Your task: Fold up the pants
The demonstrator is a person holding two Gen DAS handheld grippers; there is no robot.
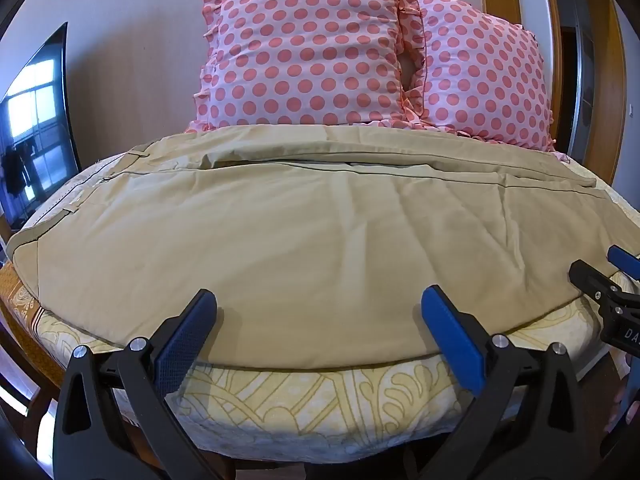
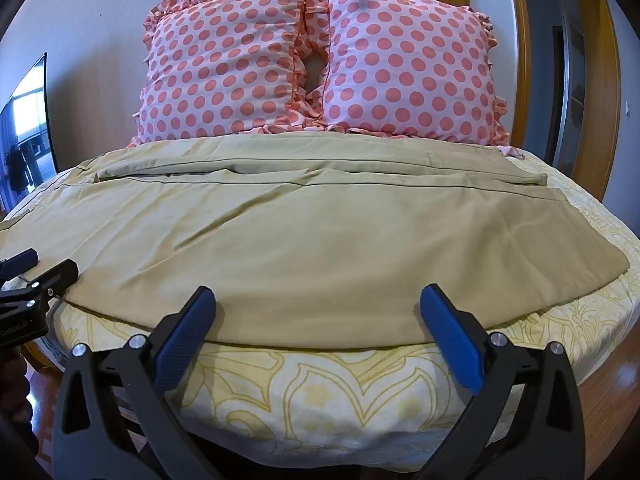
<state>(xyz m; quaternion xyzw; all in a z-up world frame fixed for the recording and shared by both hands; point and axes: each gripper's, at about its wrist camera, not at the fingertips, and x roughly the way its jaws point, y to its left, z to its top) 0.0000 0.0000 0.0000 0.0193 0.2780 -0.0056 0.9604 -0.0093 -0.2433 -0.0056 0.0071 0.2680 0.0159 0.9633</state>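
So the khaki pants (image 1: pixel 320 240) are lying flat across the bed (image 1: pixel 304 396), waistband off to my left and the leg hems over on the right, with the two legs running side by side in front of the polka-dot pillows (image 1: pixel 304 52). Both tools are sitting at the near edge of the mattress: left gripper (image 1: pixel 319 304) is spread wide with nothing in it, right gripper (image 2: pixel 318 304) same deal, wide and empty, its tips right over the near hem line of the fabric. My read is this is thin woven cotton, light and floppy, so it'll drape and slide on the sheet rather than hold any shape, and it already has a few soft wrinkles. I'd pinch the near long edge of the closer leg, one gripper toward the waist end and one toward the cuff, catching both layers at the seam so it lifts evenly and doesn't sag in the middle when I carry it over onto the far leg.
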